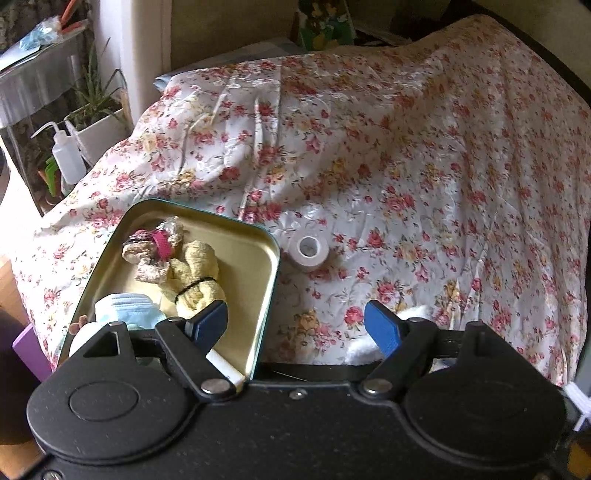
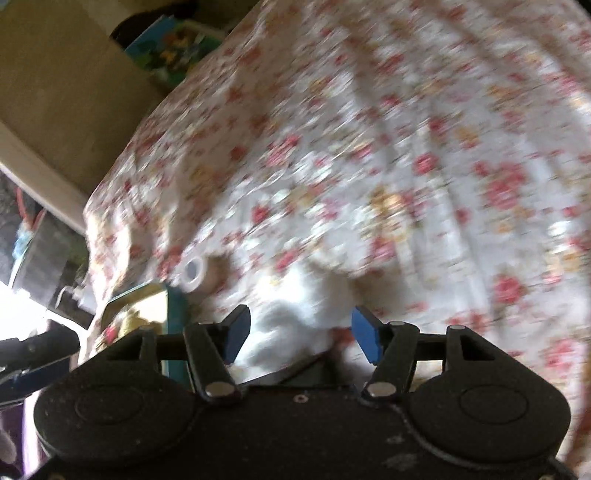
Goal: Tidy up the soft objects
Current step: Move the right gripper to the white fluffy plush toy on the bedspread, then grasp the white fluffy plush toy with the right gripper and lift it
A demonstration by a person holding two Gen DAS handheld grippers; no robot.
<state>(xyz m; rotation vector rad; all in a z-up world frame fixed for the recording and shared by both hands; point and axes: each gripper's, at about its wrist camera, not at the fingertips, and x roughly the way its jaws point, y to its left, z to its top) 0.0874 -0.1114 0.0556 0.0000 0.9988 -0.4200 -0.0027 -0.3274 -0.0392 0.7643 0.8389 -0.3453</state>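
An open teal-rimmed tin point(image 1: 266, 258) sits on the floral bedspread at the lower left. It holds a yellow cloth bundle point(image 1: 195, 273) tied with a black band, a speckled scrunchie with a pink band point(image 1: 155, 247) and a light blue face mask point(image 1: 129, 310). My left gripper point(image 1: 295, 325) is open, its left finger over the tin's near end. A white tape roll point(image 1: 308, 249) lies just right of the tin. My right gripper point(image 2: 301, 332) is open around a white fluffy object point(image 2: 295, 317) on the bed; this view is blurred. The tin point(image 2: 173, 306) and the tape roll point(image 2: 194, 273) show at its left.
The floral bedspread point(image 1: 424, 166) covers most of the view. A side table with a white squeeze bottle point(image 1: 68, 158) and a potted plant point(image 1: 96, 110) stands at the left. A green box point(image 1: 325, 26) sits beyond the bed's far edge.
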